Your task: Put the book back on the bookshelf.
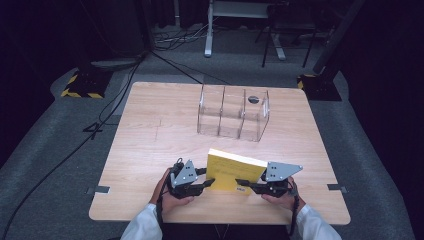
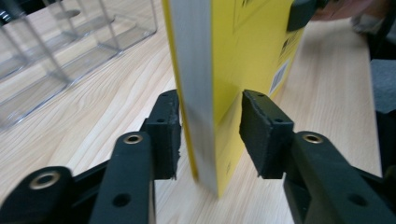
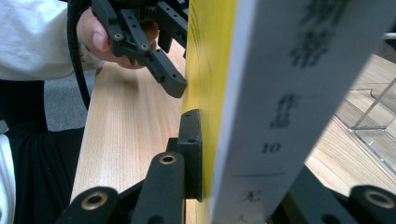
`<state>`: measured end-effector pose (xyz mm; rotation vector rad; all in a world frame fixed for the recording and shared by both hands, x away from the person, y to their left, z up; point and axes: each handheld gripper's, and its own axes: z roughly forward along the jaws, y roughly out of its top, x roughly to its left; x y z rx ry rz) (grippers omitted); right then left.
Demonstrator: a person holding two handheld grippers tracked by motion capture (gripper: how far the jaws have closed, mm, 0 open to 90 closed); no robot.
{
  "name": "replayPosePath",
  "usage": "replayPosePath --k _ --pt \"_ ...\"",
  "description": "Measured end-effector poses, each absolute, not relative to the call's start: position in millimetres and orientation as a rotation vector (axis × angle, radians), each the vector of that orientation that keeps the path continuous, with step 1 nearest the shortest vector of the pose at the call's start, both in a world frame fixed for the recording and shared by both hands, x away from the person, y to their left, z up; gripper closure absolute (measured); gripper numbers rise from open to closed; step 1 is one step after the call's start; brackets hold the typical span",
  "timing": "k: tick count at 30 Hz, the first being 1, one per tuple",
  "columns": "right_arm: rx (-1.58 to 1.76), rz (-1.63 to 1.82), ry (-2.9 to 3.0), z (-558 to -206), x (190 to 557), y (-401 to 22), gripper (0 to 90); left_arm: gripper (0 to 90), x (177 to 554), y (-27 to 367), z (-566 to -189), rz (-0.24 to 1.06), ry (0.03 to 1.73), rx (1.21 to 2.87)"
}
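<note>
So, going camera by camera:

High view, book: a thin yellow paperback book with a white spine (image 1: 235, 170) stands upright on edge near the front of the pale wooden table (image 1: 150, 150), right between the two grippers.
High view, left gripper: the left gripper (image 1: 207, 184) comes in at the book's left end, jaws around its lower corner.
High view, right gripper: the right gripper (image 1: 243, 183) comes in at the right end, low on the book.
High view, organiser: a clear acrylic organiser with three compartments (image 1: 233, 118) sits farther back on the table, well apart from the book.

Left gripper view, jaws: they sit on either side of the book's end. There's a clear gap between the right pad and the yellow cover, and the left pad is just beside the other face, so the jaws are apart and not pinching.
Left gripper view, background: the organiser is off at the upper left, and the far gripper shows up at the book's other end.

Right gripper view, jaws: the left pad is pressed flat on the yellow cover, with the white spine and its dark print up close; this one's clamped on the book.
Right gripper view, other hand: the person's left hand (image 3: 98, 37) holds its gripper at the far end of the book.
</note>
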<state>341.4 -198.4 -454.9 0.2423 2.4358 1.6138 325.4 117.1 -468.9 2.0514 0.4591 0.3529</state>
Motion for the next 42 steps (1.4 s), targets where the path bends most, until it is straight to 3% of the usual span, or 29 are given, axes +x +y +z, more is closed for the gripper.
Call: replayPosePath --k 10,17,21,33,42 --pt "0.336 1.61 2.405 -456 346 -205 75.9 46.6 325 138 -472 0.404 0.58 2.093" --pt "0.369 1.613 2.388 -457 348 -207 75.9 27.0 323 155 -481 0.412 0.716 2.161" --pt "0.416 1.599 2.368 -456 350 -210 76.0 21.1 321 172 -488 0.39 0.818 2.173" --pt "0.522 1.542 2.296 -453 356 -224 76.2 17.5 317 199 -500 0.444 0.958 2.218" --pt "0.671 1.493 2.162 -445 365 -250 76.3 17.0 316 204 -504 0.385 0.987 2.21"
